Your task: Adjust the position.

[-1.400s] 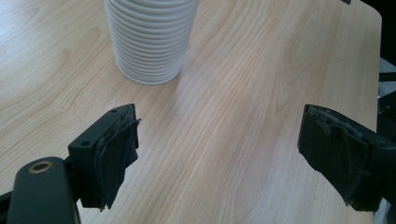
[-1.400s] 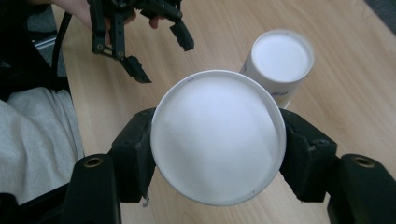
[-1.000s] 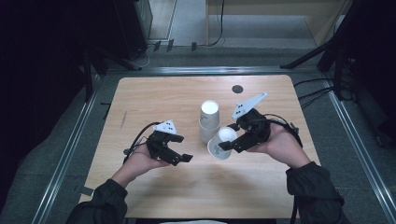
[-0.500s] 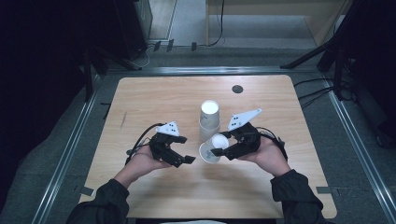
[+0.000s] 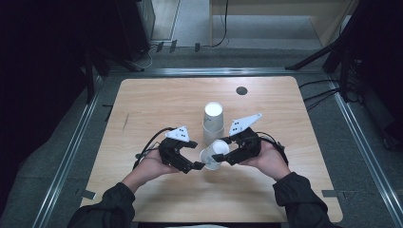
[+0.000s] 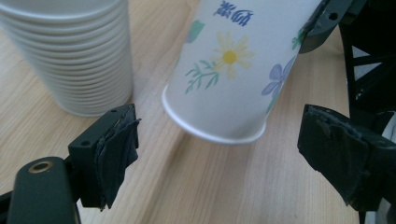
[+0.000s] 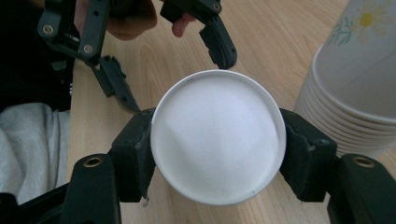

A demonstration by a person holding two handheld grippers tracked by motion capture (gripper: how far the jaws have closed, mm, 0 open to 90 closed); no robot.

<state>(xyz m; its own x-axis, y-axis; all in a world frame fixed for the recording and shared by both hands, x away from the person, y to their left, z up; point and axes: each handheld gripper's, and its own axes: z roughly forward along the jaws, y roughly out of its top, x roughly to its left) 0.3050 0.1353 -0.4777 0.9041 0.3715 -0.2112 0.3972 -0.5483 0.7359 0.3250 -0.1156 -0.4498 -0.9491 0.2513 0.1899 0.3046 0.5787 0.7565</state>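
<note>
My right gripper (image 5: 222, 153) is shut on a flowered paper cup (image 5: 211, 154) and holds it tilted just above the table, mouth toward the left gripper. In the right gripper view the cup's white base (image 7: 217, 140) sits squeezed between both pads. My left gripper (image 5: 196, 156) stands open right beside the cup's mouth. In the left gripper view the cup's rolled rim (image 6: 215, 128) hangs between and beyond the two spread jaws, touching neither. A stack of white paper cups (image 5: 213, 121) stands upright just behind the held cup.
The wooden table (image 5: 157, 104) has a dark round hole (image 5: 241, 90) near its back edge. Metal rails and cables run along the floor around it. The stack (image 6: 70, 56) stands close to the left jaw, and the same stack (image 7: 355, 93) is near the right gripper.
The right hand has come down and toward the left gripper with the cup in it. The left gripper has hardly moved and stays open.
</note>
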